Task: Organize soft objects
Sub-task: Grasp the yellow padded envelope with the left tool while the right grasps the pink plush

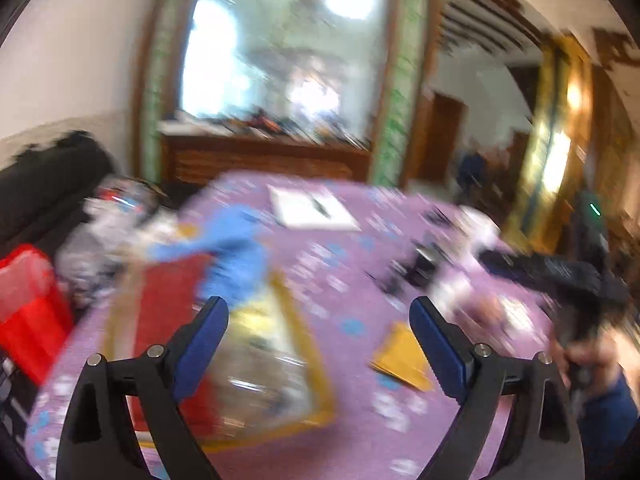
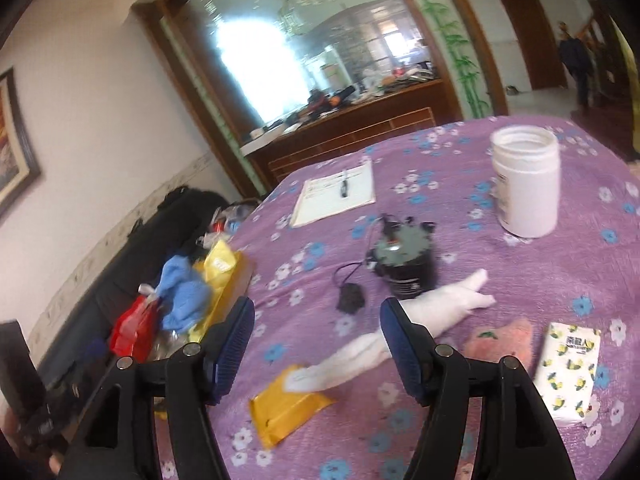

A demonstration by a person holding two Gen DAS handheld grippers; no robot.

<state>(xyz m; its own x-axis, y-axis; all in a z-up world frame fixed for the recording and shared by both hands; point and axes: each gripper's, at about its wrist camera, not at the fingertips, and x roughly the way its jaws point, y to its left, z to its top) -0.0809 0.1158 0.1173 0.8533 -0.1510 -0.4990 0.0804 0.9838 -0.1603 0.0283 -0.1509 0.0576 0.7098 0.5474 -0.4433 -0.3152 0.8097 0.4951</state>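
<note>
Both grippers hang released, nothing between their blue pads. Past the right gripper [image 2: 316,340], a long white rolled cloth [image 2: 432,312] lies on the purple flowered tablecloth [image 2: 520,280], one end touching a yellow paper packet [image 2: 284,406]. A pink cloth [image 2: 504,340] lies just beside it. Beyond the left gripper [image 1: 318,340], a blue fleecy cloth [image 1: 236,256] rests on a yellow-rimmed box [image 1: 304,344], blurred.

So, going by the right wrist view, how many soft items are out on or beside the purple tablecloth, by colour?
White cloth: 1
Pink cloth: 1
Blue cloth, over the yellow box at the table edge: 1
Total: 3 soft items
</note>
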